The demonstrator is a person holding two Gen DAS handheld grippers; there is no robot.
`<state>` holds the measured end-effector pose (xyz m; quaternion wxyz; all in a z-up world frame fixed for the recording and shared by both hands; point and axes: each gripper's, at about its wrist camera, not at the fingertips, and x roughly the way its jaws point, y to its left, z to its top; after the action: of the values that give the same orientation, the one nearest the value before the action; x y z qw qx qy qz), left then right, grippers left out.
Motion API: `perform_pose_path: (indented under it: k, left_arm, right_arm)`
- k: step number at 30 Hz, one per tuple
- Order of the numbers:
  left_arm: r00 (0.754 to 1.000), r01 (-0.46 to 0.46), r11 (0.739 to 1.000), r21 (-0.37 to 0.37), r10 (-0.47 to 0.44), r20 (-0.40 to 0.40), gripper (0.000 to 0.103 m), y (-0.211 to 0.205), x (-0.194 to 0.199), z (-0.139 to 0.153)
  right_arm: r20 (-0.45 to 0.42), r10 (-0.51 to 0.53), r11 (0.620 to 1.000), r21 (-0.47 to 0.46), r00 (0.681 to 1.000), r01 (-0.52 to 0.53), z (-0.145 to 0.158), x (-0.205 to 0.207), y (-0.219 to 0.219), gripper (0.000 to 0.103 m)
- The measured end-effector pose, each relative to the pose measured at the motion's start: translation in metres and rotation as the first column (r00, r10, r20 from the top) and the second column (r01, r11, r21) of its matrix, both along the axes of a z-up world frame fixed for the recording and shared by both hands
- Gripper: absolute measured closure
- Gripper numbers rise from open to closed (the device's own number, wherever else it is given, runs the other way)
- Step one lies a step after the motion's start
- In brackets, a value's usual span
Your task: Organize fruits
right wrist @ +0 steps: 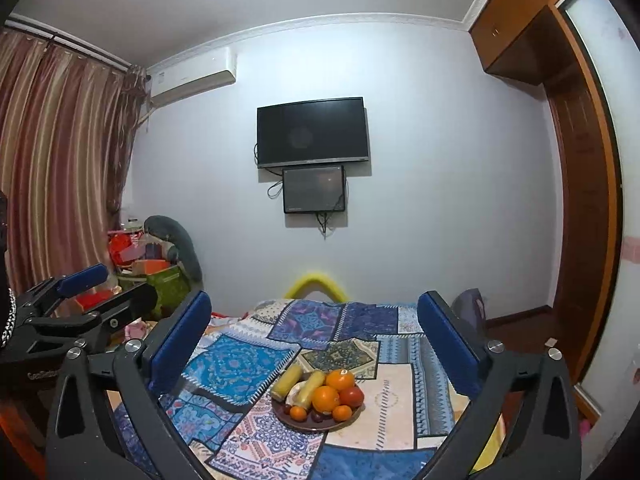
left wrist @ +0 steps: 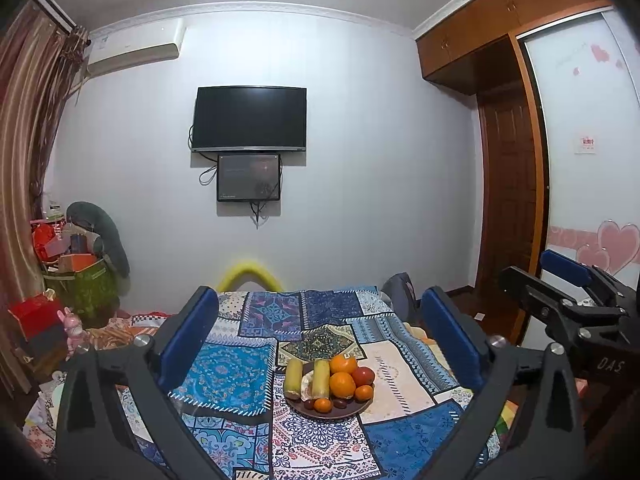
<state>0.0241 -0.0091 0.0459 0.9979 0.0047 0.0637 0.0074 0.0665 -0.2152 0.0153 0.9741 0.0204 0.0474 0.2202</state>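
Observation:
A brown plate point(left wrist: 340, 413) of fruit sits on a table with a blue patchwork cloth point(left wrist: 228, 376). On it lie two yellow corn cobs point(left wrist: 293, 376), large oranges point(left wrist: 342, 384), small oranges point(left wrist: 322, 405), a red tomato-like fruit point(left wrist: 363, 375) and dark dates. My left gripper point(left wrist: 320, 332) is open and empty, above and short of the plate. In the right wrist view the plate point(right wrist: 308, 424), the oranges point(right wrist: 325, 398) and the corn point(right wrist: 286, 380) show. My right gripper point(right wrist: 316, 332) is open and empty, also short of the plate. Each gripper appears in the other's view, the right one point(left wrist: 560, 280) and the left one point(right wrist: 92, 284).
A TV point(left wrist: 250, 118) hangs on the far wall above a smaller screen. A pile of boxes and bags point(left wrist: 76, 264) stands at the left by the curtain. A wooden wardrobe and door point(left wrist: 508, 184) are at the right. A yellow foam arc point(left wrist: 250, 274) sits behind the table.

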Motion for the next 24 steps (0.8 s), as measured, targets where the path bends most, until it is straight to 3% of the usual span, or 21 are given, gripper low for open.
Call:
perform_pose_path:
  k: [24]
  left_arm:
    - [1.000, 0.004, 1.000, -0.007, -0.004, -0.007, 0.000, 0.0025, 0.0022, -0.0015]
  right_arm:
    - [0.011, -0.029, 0.999, -0.023, 1.000, 0.029, 0.0001, -0.0069, 0.0031, 0.000]
